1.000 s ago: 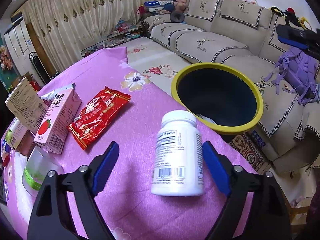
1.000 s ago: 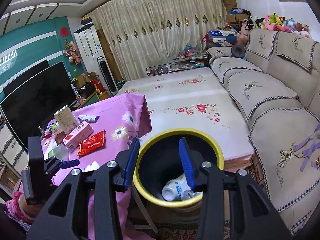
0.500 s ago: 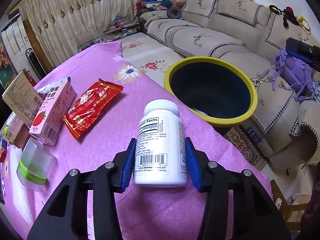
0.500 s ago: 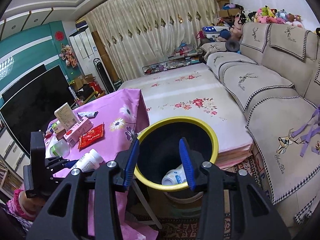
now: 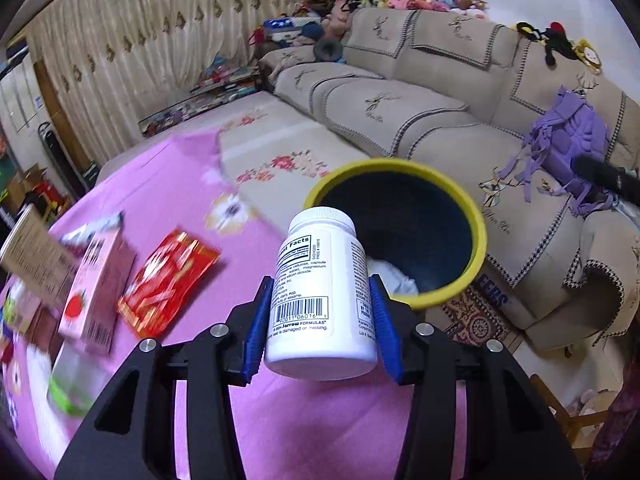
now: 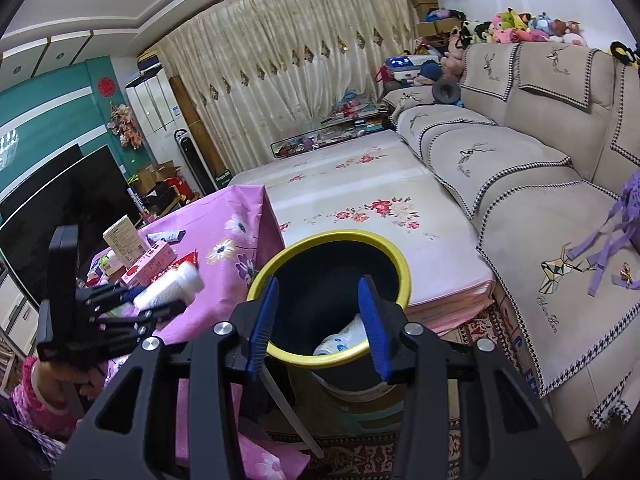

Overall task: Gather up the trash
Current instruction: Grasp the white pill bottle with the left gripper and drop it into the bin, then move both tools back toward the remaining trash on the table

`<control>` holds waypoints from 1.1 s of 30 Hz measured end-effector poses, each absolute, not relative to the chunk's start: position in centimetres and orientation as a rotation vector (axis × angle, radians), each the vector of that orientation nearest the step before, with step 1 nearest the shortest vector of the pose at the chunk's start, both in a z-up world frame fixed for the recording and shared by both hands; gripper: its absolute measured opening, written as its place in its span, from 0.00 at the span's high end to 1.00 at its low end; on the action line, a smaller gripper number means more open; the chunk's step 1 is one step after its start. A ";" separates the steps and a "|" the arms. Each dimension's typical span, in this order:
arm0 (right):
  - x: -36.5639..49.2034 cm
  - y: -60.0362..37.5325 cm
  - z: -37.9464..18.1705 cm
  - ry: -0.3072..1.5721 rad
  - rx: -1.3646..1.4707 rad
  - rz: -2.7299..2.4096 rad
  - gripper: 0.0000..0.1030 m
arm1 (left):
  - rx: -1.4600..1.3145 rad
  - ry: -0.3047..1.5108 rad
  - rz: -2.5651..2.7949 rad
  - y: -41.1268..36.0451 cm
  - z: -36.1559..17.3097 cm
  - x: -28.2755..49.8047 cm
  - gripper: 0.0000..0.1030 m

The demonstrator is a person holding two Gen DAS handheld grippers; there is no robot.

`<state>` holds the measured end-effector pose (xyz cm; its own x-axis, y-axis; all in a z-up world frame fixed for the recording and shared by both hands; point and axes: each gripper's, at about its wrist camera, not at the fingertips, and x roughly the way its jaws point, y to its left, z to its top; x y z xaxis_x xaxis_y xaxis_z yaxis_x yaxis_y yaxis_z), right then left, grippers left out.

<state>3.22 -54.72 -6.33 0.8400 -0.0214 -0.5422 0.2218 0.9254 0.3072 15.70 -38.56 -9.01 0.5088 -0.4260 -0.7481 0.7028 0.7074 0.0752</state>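
Note:
My left gripper (image 5: 320, 314) is shut on a white pill bottle (image 5: 320, 288), blue pads pressing both its sides, and holds it upright above the pink tablecloth (image 5: 280, 420). Just beyond it stands a dark bin with a yellow rim (image 5: 478, 236), white trash (image 5: 390, 276) lying inside. A red snack packet (image 5: 168, 280) and a pink milk carton (image 5: 96, 288) lie on the table to the left. In the right wrist view, my right gripper (image 6: 319, 286) stands open and empty before the bin (image 6: 404, 280). There the left gripper (image 6: 160, 308) carries the bottle (image 6: 170, 286) at left.
A beige box (image 5: 36, 256) and a clear cup with a green band (image 5: 68, 384) crowd the table's left end. A sofa (image 5: 400, 108) with a purple backpack (image 5: 568, 140) runs behind the bin. A floral mat (image 6: 360, 196) and a television (image 6: 60, 208) lie beyond.
My left jaws closed on the pill bottle, then lifted it off the table toward the bin. The right gripper drifted a little, its jaws unchanged.

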 end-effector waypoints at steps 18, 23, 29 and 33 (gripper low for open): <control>1.8 -57.7 -8.4 0.589 0.421 -0.199 0.61 | 0.472 0.872 -0.770 -50.9 -14.3 21.2 0.54; 2.0 -57.5 -8.3 0.590 0.422 -0.195 0.60 | 0.447 0.853 -0.749 -50.5 -14.1 21.5 0.38; 2.7 -56.2 -8.4 0.598 0.419 -0.159 0.58 | 0.347 0.786 -0.756 -45.6 -10.2 19.4 0.29; 4.1 -54.7 -8.9 0.626 0.408 -0.124 0.57 | 0.273 0.728 -0.719 -39.5 -7.7 17.1 0.20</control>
